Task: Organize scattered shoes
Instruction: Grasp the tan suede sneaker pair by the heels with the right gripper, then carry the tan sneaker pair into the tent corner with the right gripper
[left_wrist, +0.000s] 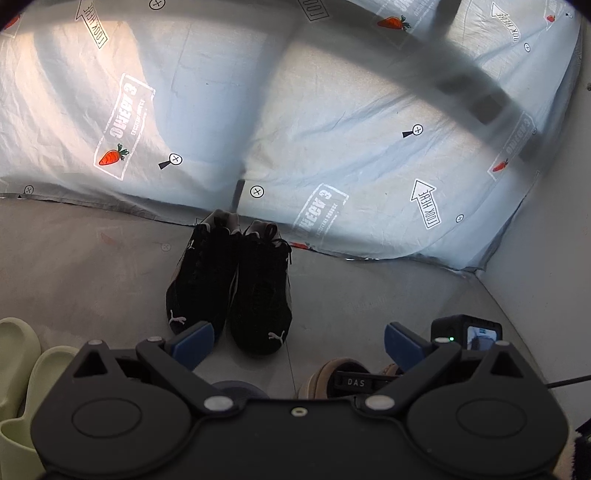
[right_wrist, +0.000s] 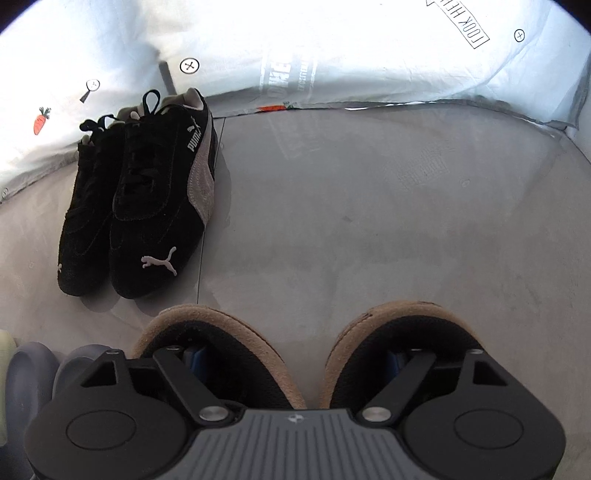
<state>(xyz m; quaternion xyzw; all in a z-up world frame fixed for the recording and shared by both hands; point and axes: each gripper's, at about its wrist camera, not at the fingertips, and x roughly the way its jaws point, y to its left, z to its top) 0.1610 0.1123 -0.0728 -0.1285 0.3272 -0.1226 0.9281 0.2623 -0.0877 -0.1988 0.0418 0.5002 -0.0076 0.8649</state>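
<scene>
Looks like a home bedroom, floor level. Printed bedsheet (left_wrist: 229, 110) with carrots and "LOOK HERE" arrows hanging down to a smooth grey floor (left_wrist: 92, 266). Black sneakers (left_wrist: 229, 280) parked just in front of the sheet's hem, pale green slides (left_wrist: 22, 369) and tan shoes (right_wrist: 221, 354) nearer the camera, white wall (left_wrist: 554, 258) right of the sheet.
</scene>
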